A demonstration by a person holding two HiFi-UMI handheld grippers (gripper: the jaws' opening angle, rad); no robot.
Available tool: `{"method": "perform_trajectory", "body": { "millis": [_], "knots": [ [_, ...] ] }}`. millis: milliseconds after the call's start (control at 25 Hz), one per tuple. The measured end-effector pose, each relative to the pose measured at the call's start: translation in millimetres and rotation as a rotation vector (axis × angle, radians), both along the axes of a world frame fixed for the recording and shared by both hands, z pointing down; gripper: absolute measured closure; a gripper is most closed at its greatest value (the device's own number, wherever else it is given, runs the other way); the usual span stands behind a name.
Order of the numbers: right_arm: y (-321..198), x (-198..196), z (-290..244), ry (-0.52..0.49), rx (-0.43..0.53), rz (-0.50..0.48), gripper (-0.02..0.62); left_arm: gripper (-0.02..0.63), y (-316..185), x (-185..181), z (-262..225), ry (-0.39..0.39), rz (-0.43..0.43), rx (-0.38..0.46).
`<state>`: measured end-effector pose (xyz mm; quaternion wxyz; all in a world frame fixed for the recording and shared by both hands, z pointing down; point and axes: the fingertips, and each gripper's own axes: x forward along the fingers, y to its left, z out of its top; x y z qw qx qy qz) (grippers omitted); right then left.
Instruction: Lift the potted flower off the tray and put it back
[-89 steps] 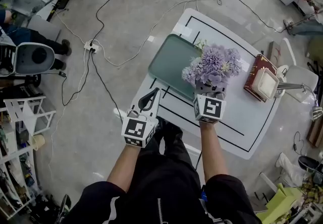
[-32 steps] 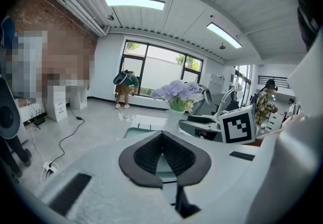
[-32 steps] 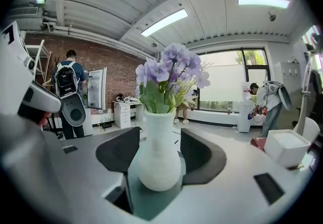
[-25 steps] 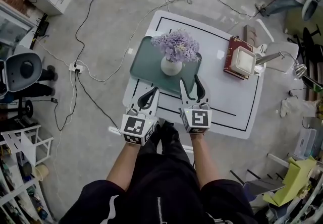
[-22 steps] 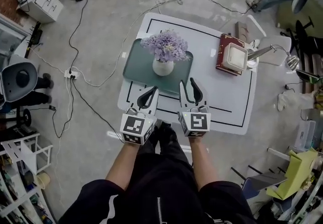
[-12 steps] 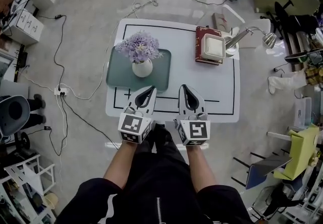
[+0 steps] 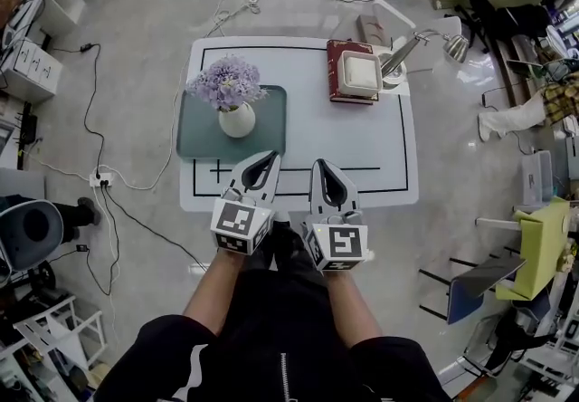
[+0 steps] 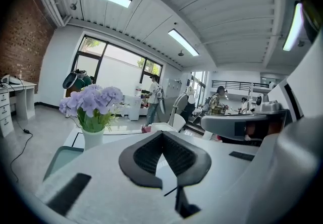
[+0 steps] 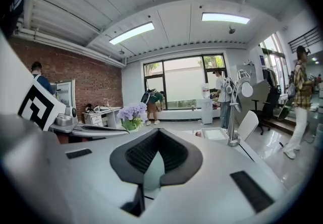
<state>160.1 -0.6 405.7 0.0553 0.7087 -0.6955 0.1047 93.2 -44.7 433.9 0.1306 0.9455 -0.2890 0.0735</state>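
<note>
Potted flower (image 7: 228,101) upright in its white pot on the green tray (image 7: 271,136), at the left end of the white table (image 7: 362,147). Tray's left edge almost flush with the table's left edge. Strip of bare tabletop between the tray's near edge and the table's front edge. To the tray's right, open tabletop as far as a red book (image 7: 336,74) topped by a white box (image 7: 359,72), with a desk lamp (image 7: 425,40) at the far right corner. Left tongs (image 7: 272,158) and right tongs (image 7: 318,165) side by side above the table's front edge, short of the tray and well clear of the pot. Both pinched together, tips meeting, nothing between them. Open floor around the table, with cables (image 7: 127,183) trailing at the left.
</note>
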Motion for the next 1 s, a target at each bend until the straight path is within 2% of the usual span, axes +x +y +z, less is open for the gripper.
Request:
{"method": "perform_trajectory", "body": {
  "millis": [280, 1000],
  "knots": [
    [8.1, 4.5, -0.7, -0.001, -0.003, 0.022, 0.589, 0.601, 6.2, 8.3, -4.7, 0.002, 0.028, 0.012],
    [-4.5, -3.8, -3.0, 0.006, -0.003, -0.029, 0.589, 0.601, -1.5, 1.1, -5.0, 0.002, -0.006, 0.017]
  ]
}}
